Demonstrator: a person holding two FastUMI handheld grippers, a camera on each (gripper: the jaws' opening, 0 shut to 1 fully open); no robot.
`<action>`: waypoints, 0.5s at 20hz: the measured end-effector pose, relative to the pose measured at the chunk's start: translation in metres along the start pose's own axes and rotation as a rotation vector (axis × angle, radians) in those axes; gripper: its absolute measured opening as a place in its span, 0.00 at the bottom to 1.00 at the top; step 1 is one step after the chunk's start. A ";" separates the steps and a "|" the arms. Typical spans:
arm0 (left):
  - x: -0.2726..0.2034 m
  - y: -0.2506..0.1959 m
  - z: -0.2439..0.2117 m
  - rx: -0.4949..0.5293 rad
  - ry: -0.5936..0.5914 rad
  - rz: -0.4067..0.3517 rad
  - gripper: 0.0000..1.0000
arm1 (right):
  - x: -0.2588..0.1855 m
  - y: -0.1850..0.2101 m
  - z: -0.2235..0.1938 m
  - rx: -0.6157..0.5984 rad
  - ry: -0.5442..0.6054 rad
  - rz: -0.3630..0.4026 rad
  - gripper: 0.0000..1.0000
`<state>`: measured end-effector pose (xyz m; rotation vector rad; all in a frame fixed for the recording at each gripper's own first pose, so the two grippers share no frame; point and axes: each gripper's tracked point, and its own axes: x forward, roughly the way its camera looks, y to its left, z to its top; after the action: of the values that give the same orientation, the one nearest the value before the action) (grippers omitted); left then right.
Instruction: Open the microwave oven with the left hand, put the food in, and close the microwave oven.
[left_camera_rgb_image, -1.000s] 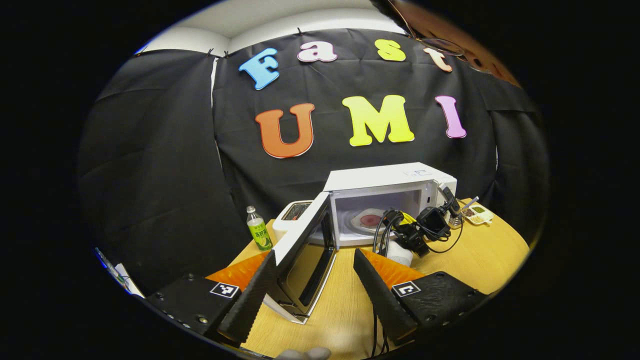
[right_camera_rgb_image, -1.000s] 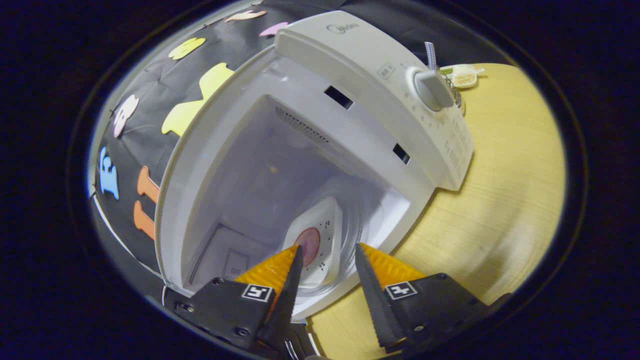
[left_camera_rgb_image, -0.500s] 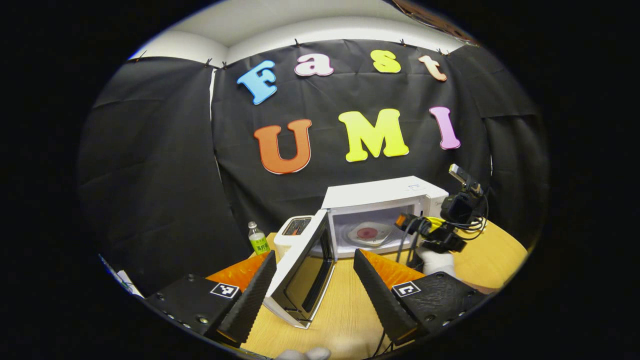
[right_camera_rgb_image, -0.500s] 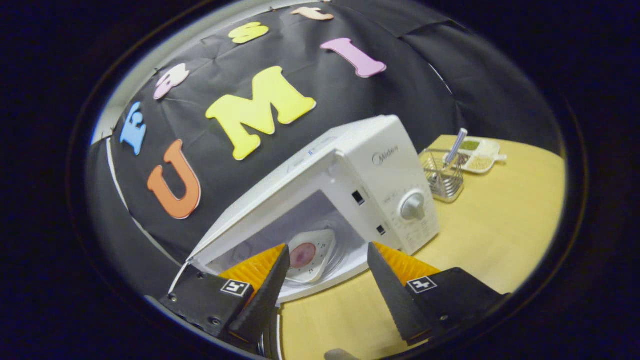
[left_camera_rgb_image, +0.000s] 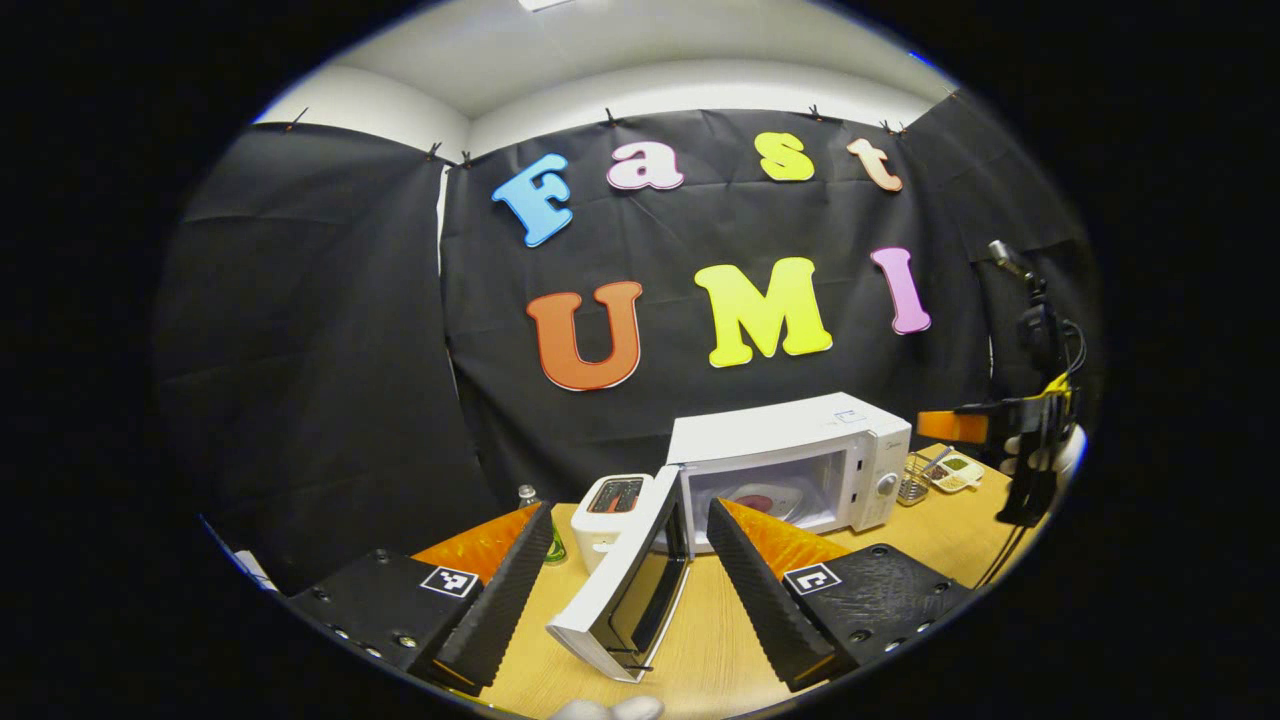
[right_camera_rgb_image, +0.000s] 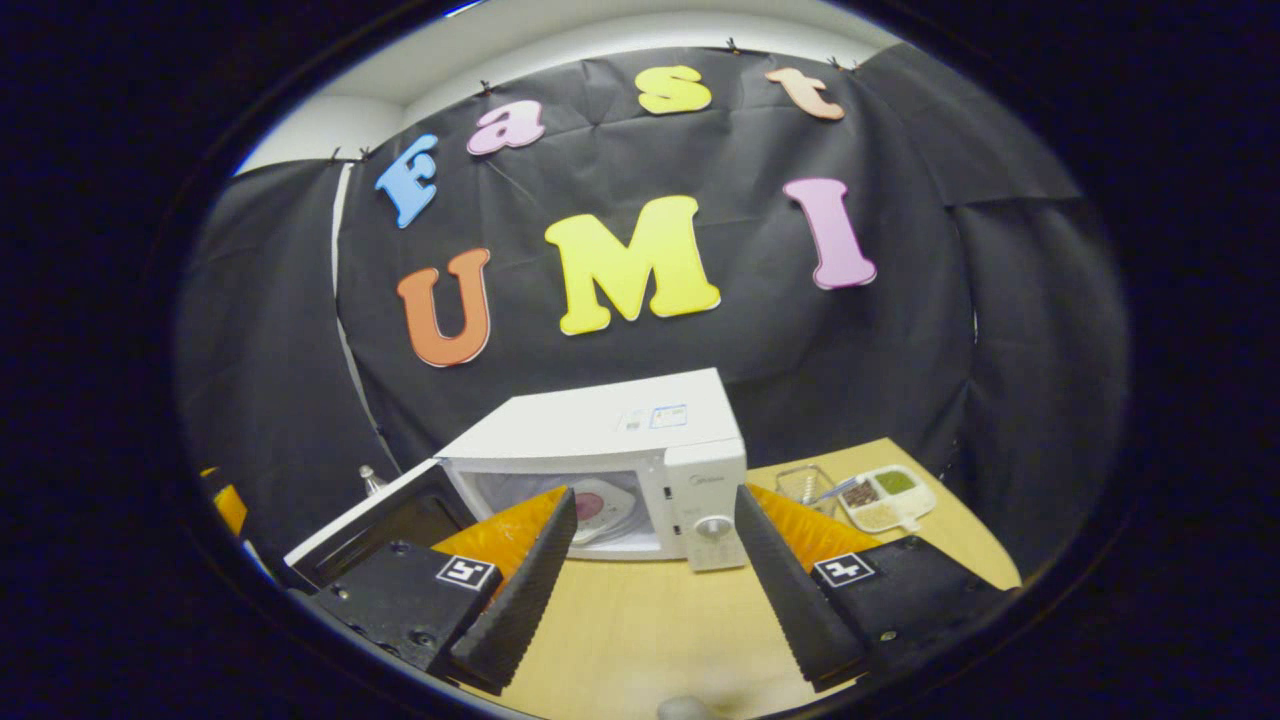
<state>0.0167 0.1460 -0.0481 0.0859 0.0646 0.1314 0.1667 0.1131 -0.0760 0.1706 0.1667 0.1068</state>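
The white microwave (left_camera_rgb_image: 790, 450) (right_camera_rgb_image: 600, 440) stands at the back of the wooden table with its door (left_camera_rgb_image: 630, 590) (right_camera_rgb_image: 370, 520) swung wide open to the left. Inside it, a white plate with a red round food item (left_camera_rgb_image: 760, 497) (right_camera_rgb_image: 600, 505) rests on the turntable. My left gripper (left_camera_rgb_image: 628, 505) is open and empty, hovering just in front of the door's edge. My right gripper (right_camera_rgb_image: 653, 492) is open and empty too, well back from the oven's mouth. In the left gripper view, the right gripper (left_camera_rgb_image: 1030, 440) is raised at the far right, held by a gloved hand (left_camera_rgb_image: 1065, 455).
A white toaster (left_camera_rgb_image: 615, 500) and a green bottle (left_camera_rgb_image: 553, 540), partly behind my left finger, stand left of the microwave. To its right are a wire basket (left_camera_rgb_image: 912, 488) (right_camera_rgb_image: 812, 487) and a divided dish (left_camera_rgb_image: 955, 472) (right_camera_rgb_image: 885, 497). Bare table (right_camera_rgb_image: 640, 620) lies in front.
My right gripper has pulled out of the microwave cavity and away to the right, leaving the plate inside. My left gripper has backed off and risen a little. The door stays open.
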 end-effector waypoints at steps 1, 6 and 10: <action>0.002 0.005 0.000 -0.018 -0.001 0.013 0.95 | -0.013 -0.010 0.007 -0.020 -0.001 -0.014 1.00; 0.012 0.022 0.000 -0.063 -0.011 0.032 0.93 | -0.057 -0.044 0.014 -0.087 0.001 -0.064 0.91; 0.025 0.008 -0.003 -0.077 0.000 -0.037 0.31 | -0.077 -0.061 0.021 -0.102 0.001 -0.096 1.00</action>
<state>0.0402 0.1570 -0.0518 0.0077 0.0611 0.0966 0.1000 0.0408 -0.0538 0.0611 0.1698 0.0194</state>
